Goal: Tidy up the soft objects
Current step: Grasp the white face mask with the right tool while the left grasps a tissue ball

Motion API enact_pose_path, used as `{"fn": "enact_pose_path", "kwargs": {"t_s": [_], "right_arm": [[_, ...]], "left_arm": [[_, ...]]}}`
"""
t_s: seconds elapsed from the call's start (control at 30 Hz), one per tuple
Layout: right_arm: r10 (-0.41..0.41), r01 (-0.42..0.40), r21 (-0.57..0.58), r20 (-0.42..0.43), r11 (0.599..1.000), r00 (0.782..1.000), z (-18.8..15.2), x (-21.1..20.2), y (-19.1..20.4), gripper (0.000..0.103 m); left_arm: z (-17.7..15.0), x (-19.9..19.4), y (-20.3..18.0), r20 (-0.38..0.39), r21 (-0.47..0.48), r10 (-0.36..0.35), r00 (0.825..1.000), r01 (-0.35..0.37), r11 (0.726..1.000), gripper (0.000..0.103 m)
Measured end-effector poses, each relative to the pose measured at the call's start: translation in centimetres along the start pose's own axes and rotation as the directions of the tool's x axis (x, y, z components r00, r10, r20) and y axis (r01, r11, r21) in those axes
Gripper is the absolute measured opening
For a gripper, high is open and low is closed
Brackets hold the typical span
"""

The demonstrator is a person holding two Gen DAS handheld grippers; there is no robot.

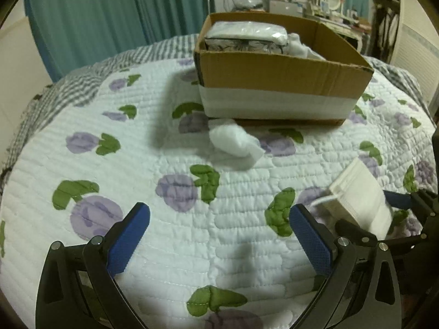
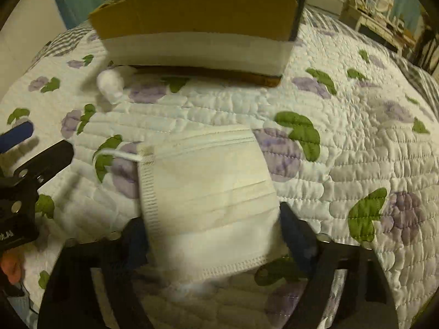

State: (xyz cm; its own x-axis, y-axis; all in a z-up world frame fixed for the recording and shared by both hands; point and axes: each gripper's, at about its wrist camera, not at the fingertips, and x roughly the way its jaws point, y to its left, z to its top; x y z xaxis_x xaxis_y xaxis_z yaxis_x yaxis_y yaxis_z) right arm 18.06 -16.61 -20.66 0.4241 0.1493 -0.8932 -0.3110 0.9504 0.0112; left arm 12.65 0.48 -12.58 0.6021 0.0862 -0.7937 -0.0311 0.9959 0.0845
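Right gripper clamps a white face mask over the quilt while the left gripper hangs spread with nothing in it

The right gripper [image 2: 214, 235] is closed on the face mask [image 2: 205, 197]: its two dark fingers press the lower sides of the pleated cloth, which stands up and forward from them, ear loop [image 2: 115, 155] trailing to the left. The left gripper [image 1: 219, 235] has its blue pads [image 1: 129, 235] set wide apart above the flowered quilt [image 1: 164, 104], holding nothing; the mask [image 1: 362, 194] shows just to its right. Ahead of the left gripper, a wad of white stuffing [image 1: 236, 142] lies on the quilt, touching or just beside the near left corner of the cardboard box [image 1: 274, 74]. Inside the box sit a plastic-wrapped white bundle [image 1: 247, 31] on patterned fabric, and more white stuffing to the right
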Motion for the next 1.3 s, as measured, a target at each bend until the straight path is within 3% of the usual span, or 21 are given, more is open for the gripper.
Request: {"fn": "enact_pose_path", "kwargs": {"t_s": [0.03,0.1,0.17,0.37,0.5,0.67,0.83,1.0,1.13,1.17,1.3], "right_arm": [[-0.001,0.001,-0.007,0.005,1.000,1.000,0.0,-0.1,0.1,0.068],[0.009,-0.009,-0.014,0.019,1.000,1.000,-0.2,-0.7,0.3,0.042],[0.033,-0.033,-0.008,0.037,0.999,0.999,0.3,-1.9,0.2,0.026],[0.084,-0.083,-0.009,0.126,0.996,0.989,3.6,-6.1,-0.2,0.025],[0.024,-0.019,-0.035,0.159,0.999,0.987,7.0,-7.4,-0.6,0.025],[-0.005,0.010,-0.036,0.135,0.999,0.991,8.8,-5.5,-1.7,0.025],[-0.010,0.015,-0.048,0.089,0.999,0.996,8.3,-2.6,-2.6,0.025],[0.020,-0.018,-0.034,0.052,0.999,0.998,7.8,-0.5,-3.1,0.025],[0.010,-0.007,-0.053,0.041,0.999,0.999,7.6,0.1,-3.0,0.025],[0.006,-0.004,-0.056,0.041,0.998,0.999,7.6,0.1,-2.9,0.025],[-0.007,0.010,-0.055,0.051,0.998,0.999,7.3,-0.4,-3.0,0.025]], "left_arm": [[0.0,0.1,0.0,-0.003,-0.002,-0.005,1.000,0.005,1.000,0.103],[-0.1,0.0,0.0,-0.009,-0.004,-0.018,1.000,0.018,1.000,0.103],[0.0,0.1,0.1,-0.015,-0.004,-0.021,1.000,0.021,1.000,0.103],[1.0,-0.9,0.3,-0.017,-0.017,-0.051,0.999,0.051,0.999,0.103],[2.9,-1.8,0.6,0.008,-0.031,-0.054,0.999,0.054,0.998,0.103],[5.5,-1.3,1.3,0.055,-0.096,-0.106,0.993,0.111,0.989,0.101],[6.4,2.2,1.0,0.034,-0.112,-0.063,0.997,0.067,0.992,0.101],[6.3,6.0,0.6,-0.015,-0.099,-0.048,0.999,0.046,0.994,0.087],[5.7,8.5,0.6,-0.081,-0.106,-0.076,0.994,0.067,0.992,0.061],[5.6,9.1,0.9,-0.098,-0.119,-0.097,0.990,0.085,0.989,0.046],[5.5,8.8,1.2,-0.083,-0.116,-0.142,0.986,0.132,0.985,0.035]]}}
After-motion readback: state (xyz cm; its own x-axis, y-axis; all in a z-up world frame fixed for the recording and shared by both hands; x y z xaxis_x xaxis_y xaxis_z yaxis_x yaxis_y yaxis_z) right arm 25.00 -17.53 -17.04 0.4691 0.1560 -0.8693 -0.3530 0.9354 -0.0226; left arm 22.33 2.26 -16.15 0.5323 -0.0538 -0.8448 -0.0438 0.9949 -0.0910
